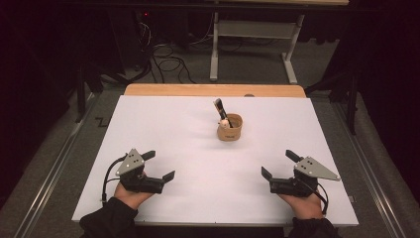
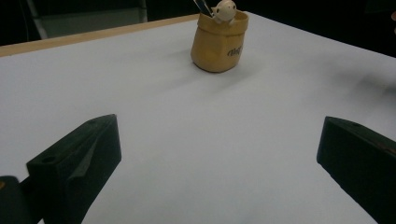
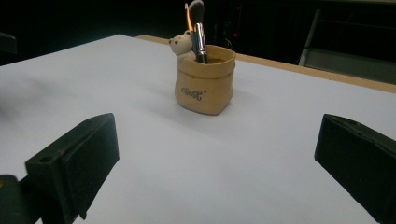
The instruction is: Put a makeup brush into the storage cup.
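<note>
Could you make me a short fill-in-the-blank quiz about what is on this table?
1. The tan pot holds a dark ____.
2. Both the left gripper and the right gripper have their jaws ____.
3. A small animal figure peeks over the pot's ____.

Missing words: brush; open; rim

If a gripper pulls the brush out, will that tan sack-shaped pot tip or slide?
Probably slides: the tan sack-shaped pot looks squat and wide-based on the smooth white table. The tall black-handled brush leans on its rim, so a sideways tug may rock it.
</note>
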### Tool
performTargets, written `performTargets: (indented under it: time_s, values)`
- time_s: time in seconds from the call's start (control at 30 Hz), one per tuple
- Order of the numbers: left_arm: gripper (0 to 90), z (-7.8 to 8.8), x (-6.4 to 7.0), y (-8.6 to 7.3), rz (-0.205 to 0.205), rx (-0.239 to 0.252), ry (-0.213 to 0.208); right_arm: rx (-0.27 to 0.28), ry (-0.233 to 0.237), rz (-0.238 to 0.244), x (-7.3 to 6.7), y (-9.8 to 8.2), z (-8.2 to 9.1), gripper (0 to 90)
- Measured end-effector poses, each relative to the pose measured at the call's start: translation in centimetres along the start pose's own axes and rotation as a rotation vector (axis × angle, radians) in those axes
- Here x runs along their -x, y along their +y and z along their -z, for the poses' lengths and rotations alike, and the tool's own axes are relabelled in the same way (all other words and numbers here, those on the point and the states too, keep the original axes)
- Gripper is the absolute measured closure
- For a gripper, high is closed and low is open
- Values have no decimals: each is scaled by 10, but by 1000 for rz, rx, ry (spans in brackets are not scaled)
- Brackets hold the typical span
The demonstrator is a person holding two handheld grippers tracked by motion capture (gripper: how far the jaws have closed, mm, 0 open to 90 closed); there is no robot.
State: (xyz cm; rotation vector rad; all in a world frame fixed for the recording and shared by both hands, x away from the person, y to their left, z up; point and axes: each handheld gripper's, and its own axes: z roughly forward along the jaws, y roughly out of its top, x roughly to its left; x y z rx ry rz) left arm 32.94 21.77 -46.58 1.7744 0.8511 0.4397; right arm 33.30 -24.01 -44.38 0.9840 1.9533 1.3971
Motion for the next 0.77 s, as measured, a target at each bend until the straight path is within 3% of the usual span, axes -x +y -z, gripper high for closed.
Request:
performTargets:
  time_s: [0.77]
  values:
    - [5,3,-3,2,-4,19,-2,-18,-10,-6,-1,-4,-5,6]
